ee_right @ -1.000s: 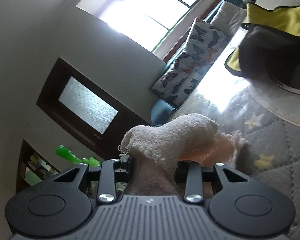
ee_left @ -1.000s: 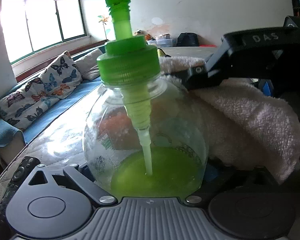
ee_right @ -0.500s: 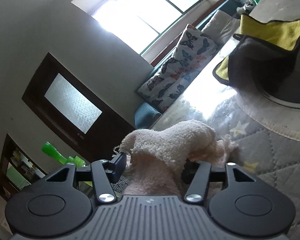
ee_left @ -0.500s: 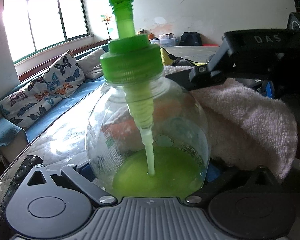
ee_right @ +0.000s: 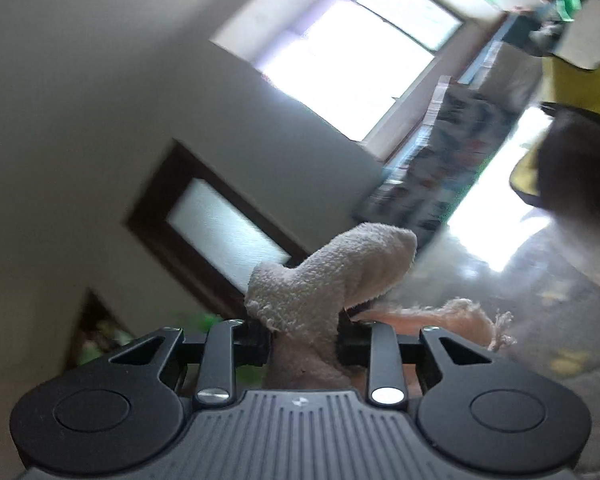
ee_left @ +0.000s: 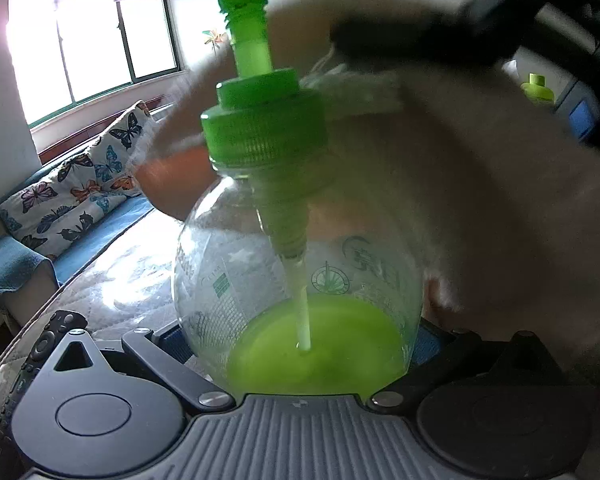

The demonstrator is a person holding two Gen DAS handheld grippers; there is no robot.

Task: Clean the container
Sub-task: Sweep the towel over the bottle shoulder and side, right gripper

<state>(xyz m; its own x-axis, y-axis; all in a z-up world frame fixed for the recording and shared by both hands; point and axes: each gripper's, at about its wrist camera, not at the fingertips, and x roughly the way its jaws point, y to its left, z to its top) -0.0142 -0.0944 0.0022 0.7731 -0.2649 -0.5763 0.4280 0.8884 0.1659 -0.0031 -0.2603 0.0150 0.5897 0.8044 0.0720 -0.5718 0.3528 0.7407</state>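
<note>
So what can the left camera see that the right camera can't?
Only the left wrist view shows the clear pump bottle held in the left gripper, with its green pump and green liquid at the bottom, plus a remote control at the edge.

Only the right wrist view shows a dark door with frosted glass and a yellow cloth.

Both show the fluffy towel that the right gripper pinches, the bright window, and the butterfly cushions, blurred in the right view.
</note>
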